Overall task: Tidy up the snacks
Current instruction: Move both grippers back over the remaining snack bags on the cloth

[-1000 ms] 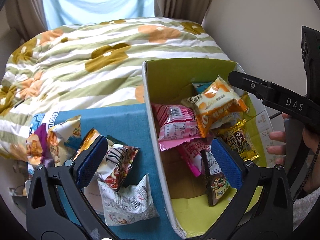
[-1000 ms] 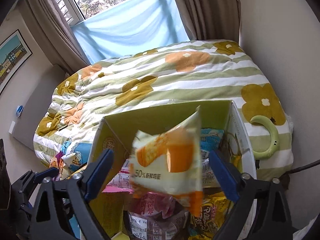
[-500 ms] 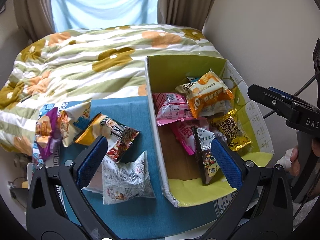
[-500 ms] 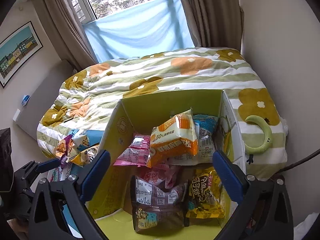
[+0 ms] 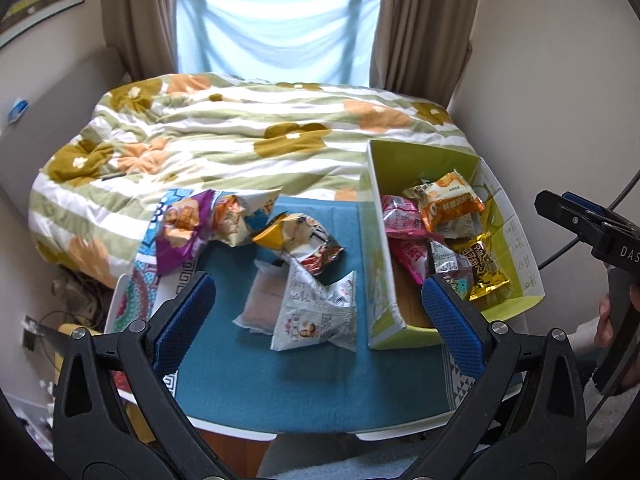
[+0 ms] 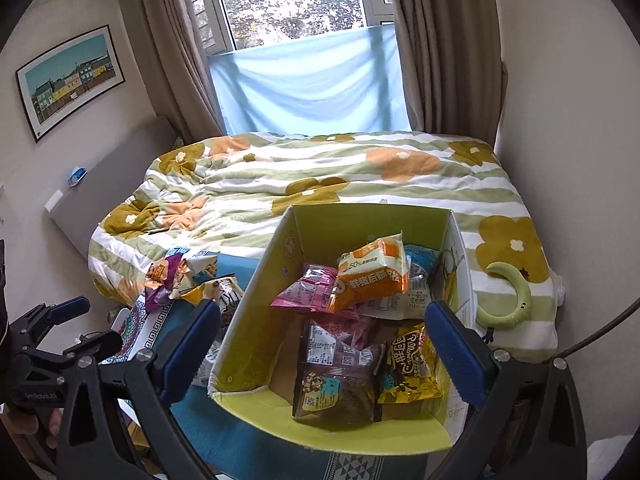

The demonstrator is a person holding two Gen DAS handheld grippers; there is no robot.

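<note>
A green cardboard box [image 5: 376, 216] [image 6: 260, 312] stands on the teal mat [image 5: 280, 368] and holds several snack packets. An orange packet [image 5: 448, 206] [image 6: 372, 276] lies on top of a pink one [image 6: 308, 290]. Beside them are a dark packet [image 6: 336, 376] and a yellow one [image 6: 412, 364]. Left of the box, loose on the mat, lie a white packet [image 5: 316, 312], a clear pouch [image 5: 260, 304], a crumpled red-yellow bag [image 5: 300, 236] and a purple bag [image 5: 180, 232]. My left gripper [image 5: 320, 320] hangs open high above the mat. My right gripper [image 6: 320, 344] hangs open above the box, empty.
A bed with a floral striped quilt [image 5: 240, 144] lies behind the small table. A green curved toy [image 6: 512, 300] rests on the quilt right of the box. A wall [image 5: 560, 80] stands close on the right. Cables and clutter [image 5: 72, 304] lie on the floor at the left.
The orange packet dropped from between my right fingers into the box. Both grippers then rose and pulled back, so the whole table and bed show.
</note>
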